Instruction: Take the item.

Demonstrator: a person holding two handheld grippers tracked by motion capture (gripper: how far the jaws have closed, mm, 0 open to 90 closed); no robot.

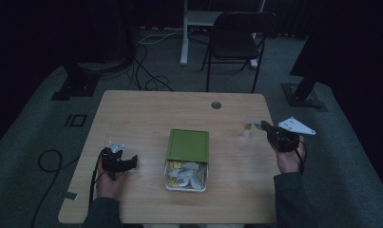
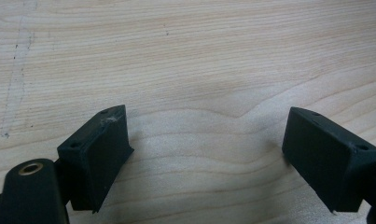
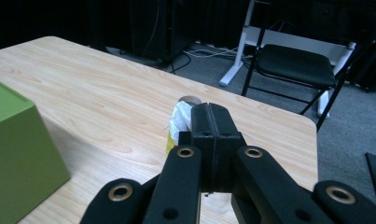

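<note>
Looks like a small white-and-yellow packet (image 3: 178, 122) is being pinched in the right tongs (image 3: 212, 116), with the jaws pressed together on it and a bit of crinkly wrapper sticking out to one side. In the high view the packet (image 1: 249, 126) is held just above the table (image 1: 132, 114), off to the right of the green lidded box (image 1: 188, 145), whose lid is slid back so the clear tray with more packets (image 1: 185, 175) is exposed at the near end. The left tongs (image 2: 204, 154) are spread wide and parked over bare wood, nothing between them.

If the packet is meant to be set down on the table, it should probably be lowered until it rests there before the grip is eased. The wrapper is thin and light, so it could cling to a pad, and a slow release would be safer.
</note>
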